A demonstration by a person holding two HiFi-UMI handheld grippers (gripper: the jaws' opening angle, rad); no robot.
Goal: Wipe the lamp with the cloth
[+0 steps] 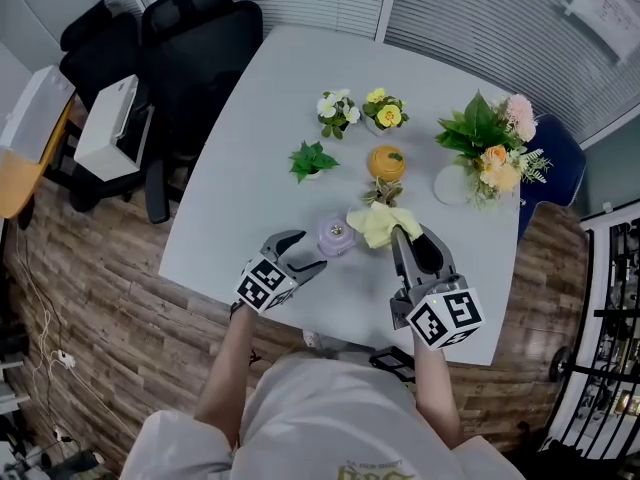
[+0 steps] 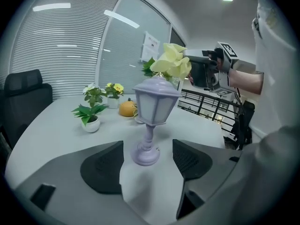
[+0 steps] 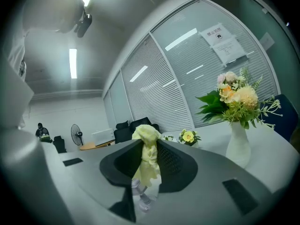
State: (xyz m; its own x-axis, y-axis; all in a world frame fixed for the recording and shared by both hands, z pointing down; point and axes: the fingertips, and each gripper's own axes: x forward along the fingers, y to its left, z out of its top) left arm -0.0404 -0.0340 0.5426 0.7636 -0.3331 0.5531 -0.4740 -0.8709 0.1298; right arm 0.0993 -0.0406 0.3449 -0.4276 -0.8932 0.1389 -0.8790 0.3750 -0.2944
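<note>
Black pads on my left hand-held gripper (image 1: 303,253) stood wide apart near the desk's (image 1: 250,158) near edge. The foot of the lamp (image 1: 336,235) sat between them, with a gap on either side. The lamp was lilac and lantern-shaped, and it stood upright on its slim stem, near the middle of the desk's near side.

My right hand-held gripper (image 1: 410,236) was just to the right of it, raised off the desk and clamped tight on the yellow cloth (image 1: 380,223). The cloth bunched out of the jaws at the level of the lamp's top, on its right side. I could not tell whether the fabric touched the lamp.

Beyond the lamp stood an orange pumpkin-like ornament (image 1: 386,162), and left of that a small green plant (image 1: 313,159) in a white pot. Farther back were two little flower pots (image 1: 360,111), side by side. To the far right rose a white vase (image 1: 452,184) holding a bouquet of orange and pink blooms. Black chairs (image 1: 190,38) stood off the desk's far left corner.
</note>
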